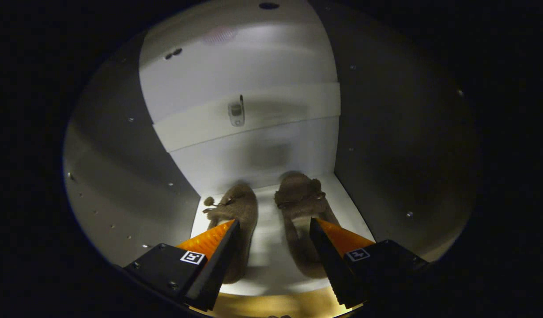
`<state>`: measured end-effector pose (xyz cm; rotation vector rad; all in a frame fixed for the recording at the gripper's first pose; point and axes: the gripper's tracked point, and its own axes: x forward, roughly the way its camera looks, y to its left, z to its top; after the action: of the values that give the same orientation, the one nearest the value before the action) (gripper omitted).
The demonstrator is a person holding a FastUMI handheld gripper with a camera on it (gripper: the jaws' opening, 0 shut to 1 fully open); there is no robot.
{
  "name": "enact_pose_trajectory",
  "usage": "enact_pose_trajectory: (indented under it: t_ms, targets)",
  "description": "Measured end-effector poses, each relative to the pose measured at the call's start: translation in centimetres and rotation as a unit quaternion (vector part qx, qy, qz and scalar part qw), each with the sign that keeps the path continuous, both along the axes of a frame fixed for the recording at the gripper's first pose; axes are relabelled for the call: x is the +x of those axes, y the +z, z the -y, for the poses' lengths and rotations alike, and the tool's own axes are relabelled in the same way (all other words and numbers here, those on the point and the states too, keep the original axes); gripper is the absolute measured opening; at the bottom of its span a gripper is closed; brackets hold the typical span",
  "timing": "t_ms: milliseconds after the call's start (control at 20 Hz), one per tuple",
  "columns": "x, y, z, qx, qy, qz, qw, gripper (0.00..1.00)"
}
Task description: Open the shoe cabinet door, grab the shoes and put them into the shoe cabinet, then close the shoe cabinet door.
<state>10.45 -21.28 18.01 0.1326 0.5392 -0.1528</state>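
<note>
Two slippers sitting inside the shoe cabinet point(121, 176), on its white floor panel point(271, 247), toes toward the back wall. Left to right:

Left side wall of cabinet, grey, dotted with small shelf-pin holes, mostly in shadow.

Left finger point(218, 251) of gripper point(273, 226), tip overlapping the left slipper point(240, 221) in view; contact not confirmable.

Left slipper: brown, fuzzy, small pompom and cord off its left side, lying flat, heel end toward the gripper.

Bare white strip of floor between the pair, directly ahead of the gap between fingers. Slippers near each other, not touching.

Right slipper point(300, 198): same brown fuzzy kind, set slightly further back than the left one, opening facing up. Right finger point(326, 251) tip overlapping its right edge in view; contact likewise unclear.

Fingers spread wide apart, nothing pinched between them.

Behind the slippers: white back wall point(254, 66) with a horizontal rail point(201, 123) across it, small metal fitting point(236, 113) mounted near the rail's middle. A few dark holes higher up.

Right side wall point(386, 132), grey, same pin holes, dark.

Strip of wood-toned surface point(271, 304) at the near end, below the white floor panel, between the finger bases.
</note>
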Motion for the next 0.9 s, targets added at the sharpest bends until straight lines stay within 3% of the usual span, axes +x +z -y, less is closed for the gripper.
enact_pose_trajectory:
  t_ms: [400,650,900]
  targets:
    - [-13.5,7.5,-6.2,-0.003,0.066,0.133,0.989,0.99]
    - [-22.6,10.7,-5.6,-0.016,0.06,0.188,0.98,0.99]
    - [-32.0,13.4,-5.8,-0.024,0.105,0.228,0.968,0.99]
